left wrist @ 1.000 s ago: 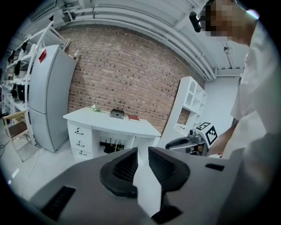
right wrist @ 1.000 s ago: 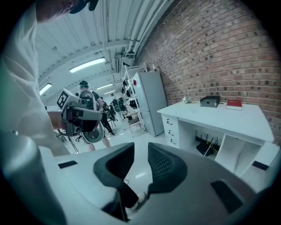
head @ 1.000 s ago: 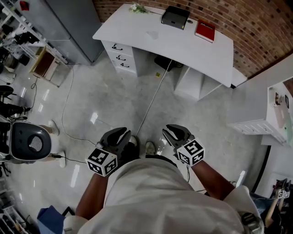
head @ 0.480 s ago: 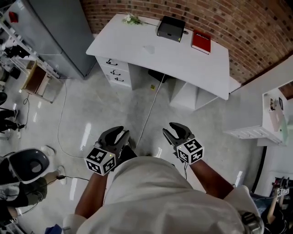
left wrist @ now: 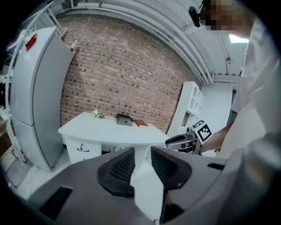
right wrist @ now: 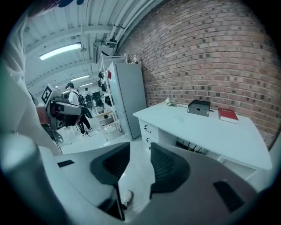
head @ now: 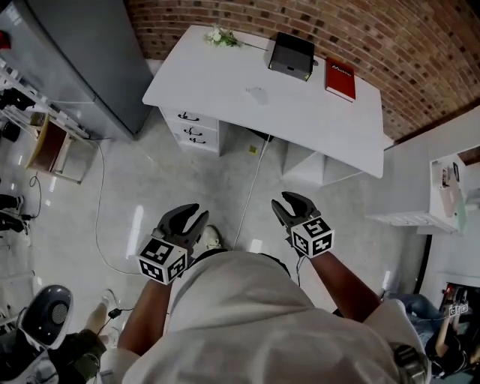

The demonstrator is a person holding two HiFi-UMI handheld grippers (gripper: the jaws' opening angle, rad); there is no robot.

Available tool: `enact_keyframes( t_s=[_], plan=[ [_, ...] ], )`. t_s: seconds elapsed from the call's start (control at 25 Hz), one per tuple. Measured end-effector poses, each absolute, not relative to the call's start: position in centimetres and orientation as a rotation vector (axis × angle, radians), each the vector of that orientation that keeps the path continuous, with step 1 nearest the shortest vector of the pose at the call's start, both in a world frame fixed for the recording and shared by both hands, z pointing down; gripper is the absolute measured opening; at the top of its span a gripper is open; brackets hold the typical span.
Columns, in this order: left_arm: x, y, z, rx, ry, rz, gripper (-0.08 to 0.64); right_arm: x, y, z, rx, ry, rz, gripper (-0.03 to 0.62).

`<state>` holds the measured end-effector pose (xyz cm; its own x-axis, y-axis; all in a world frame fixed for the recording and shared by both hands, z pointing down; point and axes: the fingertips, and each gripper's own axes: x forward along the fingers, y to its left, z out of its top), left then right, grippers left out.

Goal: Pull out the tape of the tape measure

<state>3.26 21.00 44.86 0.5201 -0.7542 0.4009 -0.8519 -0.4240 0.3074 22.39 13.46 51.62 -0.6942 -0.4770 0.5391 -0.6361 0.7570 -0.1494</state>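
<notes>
Room first: brick wall (head: 315, 22) at the far side, glossy grey floor (head: 172, 165) below, tall grey cabinet (head: 82, 60) far left, white shelf unit (head: 446, 187) on the right

White tabletop (head: 217, 82) stands against the wall, drawers under its left end, well apart from both tools. On it, along the far edge so the near part is free: black box (head: 292, 54), red book (head: 340, 80) just right of it, flower sprig (head: 223, 35) at the far left corner. Small pale blob (head: 257, 95) mid-tabletop, too small to identify

Tape measure: can't pick it out in any view. If it's here, my guess is the blob, not confirmed. Thin pale line (head: 253, 184) on the floor runs from under the tabletop towards the person's feet; looks like a cable

Left tool (head: 196, 214) and right tool (head: 279, 202): both held low in front of the body, side by side, pointing at the tabletop and tilted a bit down. Both sets of jaws have just been opening and stand apart. Nothing sits between them in either gripper view, only floor and tabletop beyond. Reads as pre-opened for a grab once within reach; task proper not started, nothing held
</notes>
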Motion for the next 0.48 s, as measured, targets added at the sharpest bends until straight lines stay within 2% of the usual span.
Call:
enact_keyframes(
  t_s=[0.48],
  plan=[
    [-2.9, 14.4, 45.7, 2.343, -1.227, 0.266, 0.109, 17.6, 5.3, 52.9, 1.023, -2.395, 0.459, 0.141]
  ],
)
